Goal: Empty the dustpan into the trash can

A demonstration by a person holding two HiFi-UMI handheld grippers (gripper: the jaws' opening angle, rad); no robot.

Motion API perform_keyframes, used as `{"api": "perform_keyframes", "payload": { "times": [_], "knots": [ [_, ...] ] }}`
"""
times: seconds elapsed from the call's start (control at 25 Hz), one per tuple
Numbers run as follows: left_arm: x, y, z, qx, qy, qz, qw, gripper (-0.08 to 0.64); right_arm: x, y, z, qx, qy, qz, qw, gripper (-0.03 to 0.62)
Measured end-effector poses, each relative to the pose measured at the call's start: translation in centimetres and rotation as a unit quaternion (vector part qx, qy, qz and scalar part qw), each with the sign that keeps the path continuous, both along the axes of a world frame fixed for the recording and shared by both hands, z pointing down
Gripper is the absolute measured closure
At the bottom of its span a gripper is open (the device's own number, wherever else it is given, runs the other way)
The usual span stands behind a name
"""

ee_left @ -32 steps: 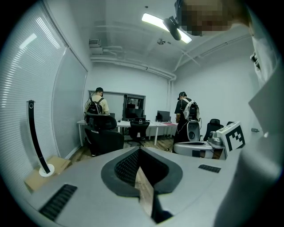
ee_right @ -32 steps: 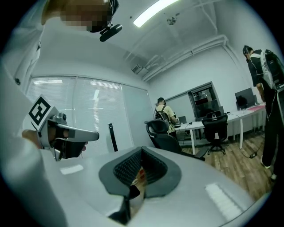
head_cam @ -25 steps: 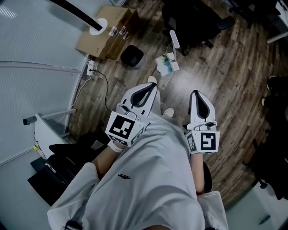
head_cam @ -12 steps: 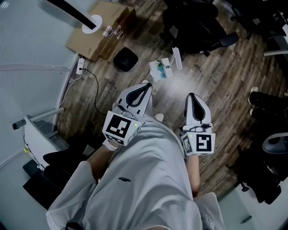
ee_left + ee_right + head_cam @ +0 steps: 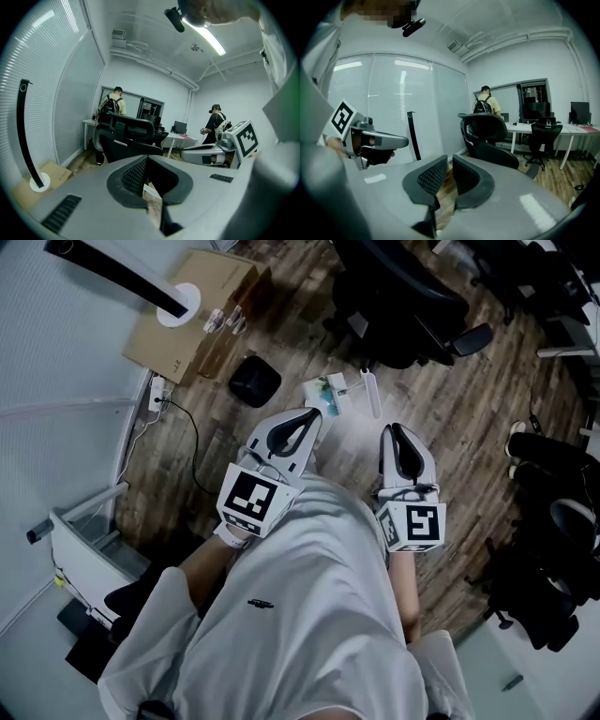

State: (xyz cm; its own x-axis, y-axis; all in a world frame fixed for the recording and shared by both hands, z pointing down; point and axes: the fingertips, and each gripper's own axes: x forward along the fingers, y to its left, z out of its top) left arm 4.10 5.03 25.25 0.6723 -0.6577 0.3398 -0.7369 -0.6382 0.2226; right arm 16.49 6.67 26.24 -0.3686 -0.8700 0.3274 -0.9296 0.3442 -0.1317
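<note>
Wood floor [image 5: 450,409]; left tool [image 5: 315,413], right tool [image 5: 392,428] parallel.

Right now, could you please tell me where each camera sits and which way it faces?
Head view: on the person's head, facing steeply down at dustpan and trash can; shirt, left gripper and right gripper show.
Left gripper view: on the left gripper, facing along its shut jaws toward a chair; the right gripper shows.
Right gripper view: on the right gripper, facing that chair; its jaws have just been opening, nothing between; the left gripper shows.
Shared: both gripper views see the chair.
</note>
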Motion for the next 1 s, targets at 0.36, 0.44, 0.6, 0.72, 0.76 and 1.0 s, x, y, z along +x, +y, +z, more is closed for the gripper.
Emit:
{"api": "perform_keyframes", "payload": {
  "times": [0.36, 0.44, 0.6, 0.72, 0.76, 1.0],
  "knots": [
    [0.3, -5.8, 2.4, -0.021, 0.000, 0.052, 0.9984, 0.554, -0.2, -4.3, 2.2, -0.035, 0.018, 0.029, 0.999, 0.512],
    [0.8, -6.3, 3.0, -0.030, -0.004, 0.059, 0.9978, 0.554, 0.1, -4.9, 2.9, -0.046, 0.020, 0.028, 0.998, 0.502],
    [1.4, -7.3, 4.0, -0.050, -0.008, 0.061, 0.9968, 0.554, 0.4, -5.8, 4.2, -0.065, 0.012, 0.026, 0.997, 0.495],
    [1.8, -8.0, 5.0, -0.058, -0.011, 0.056, 0.9967, 0.554, 0.7, -6.7, 5.1, -0.070, 0.012, 0.022, 0.997, 0.488],
    [1.8, -7.9, 5.5, -0.063, -0.013, 0.055, 0.9964, 0.554, 0.8, -6.8, 5.6, -0.074, 0.012, 0.021, 0.997, 0.483],
    [1.9, -7.8, 7.6, -0.079, -0.017, 0.048, 0.9955, 0.554, 0.8, -7.2, 7.9, -0.091, 0.012, 0.015, 0.996, 0.469]
  ]
}}
